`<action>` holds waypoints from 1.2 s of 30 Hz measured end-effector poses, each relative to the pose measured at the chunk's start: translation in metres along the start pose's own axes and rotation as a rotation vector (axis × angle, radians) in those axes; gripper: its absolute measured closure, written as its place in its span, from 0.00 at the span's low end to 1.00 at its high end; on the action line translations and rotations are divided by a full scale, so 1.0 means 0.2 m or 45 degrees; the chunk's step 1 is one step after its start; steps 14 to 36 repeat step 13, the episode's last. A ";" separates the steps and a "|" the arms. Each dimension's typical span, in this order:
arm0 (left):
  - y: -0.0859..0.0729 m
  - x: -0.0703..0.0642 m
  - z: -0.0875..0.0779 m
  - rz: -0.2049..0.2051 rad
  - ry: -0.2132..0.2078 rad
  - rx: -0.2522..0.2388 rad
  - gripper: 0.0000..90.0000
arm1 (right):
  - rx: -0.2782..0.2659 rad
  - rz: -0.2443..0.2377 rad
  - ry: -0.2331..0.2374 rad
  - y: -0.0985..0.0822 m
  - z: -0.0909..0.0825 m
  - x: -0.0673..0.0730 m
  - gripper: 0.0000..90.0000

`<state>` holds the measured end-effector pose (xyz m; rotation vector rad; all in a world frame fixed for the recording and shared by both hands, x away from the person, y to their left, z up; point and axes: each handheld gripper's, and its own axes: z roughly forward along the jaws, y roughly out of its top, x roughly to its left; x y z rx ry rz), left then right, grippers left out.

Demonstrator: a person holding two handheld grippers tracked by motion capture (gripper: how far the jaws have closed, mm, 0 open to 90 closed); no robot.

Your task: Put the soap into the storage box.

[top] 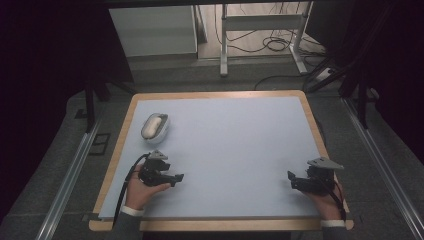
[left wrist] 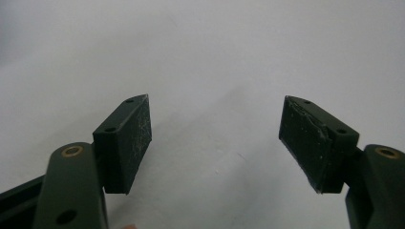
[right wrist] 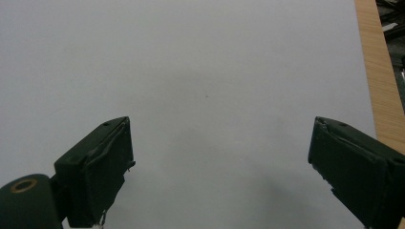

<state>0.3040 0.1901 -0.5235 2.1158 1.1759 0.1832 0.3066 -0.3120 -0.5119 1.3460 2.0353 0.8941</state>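
Bowl [top: 156, 126] beyond left gripper [top: 176, 178], apart

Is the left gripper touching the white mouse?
Apart. The high view shows bare table between the left gripper and the white mouse; in the left gripper view its open jaws hold nothing.

I am working over a rectangular table [top: 220, 150] with a pale blue-grey matte top and a light wooden border along its edges. Directly on it, near the far left corner, lies a small shallow grey oval dish [top: 163, 131] holding a white elongated lump [top: 152, 125]. The surface around it is plain and unmarked.
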 end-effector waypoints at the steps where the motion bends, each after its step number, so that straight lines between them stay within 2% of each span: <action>1: 0.00 0.00 0.00 0.002 -0.001 0.008 0.30 | 0.000 -0.001 0.000 0.00 0.00 0.00 0.09; 10: -0.03 0.02 -0.02 -0.024 0.003 -0.020 0.30 | 0.000 -0.001 -0.004 0.00 0.00 0.00 0.09; 13: -0.04 0.03 -0.03 -0.030 -0.003 -0.026 0.29 | -0.010 -0.020 0.004 0.01 0.00 0.01 0.09; 36: -0.04 0.03 -0.03 -0.030 -0.003 -0.026 0.29 | -0.010 -0.020 0.004 0.01 0.00 0.01 0.09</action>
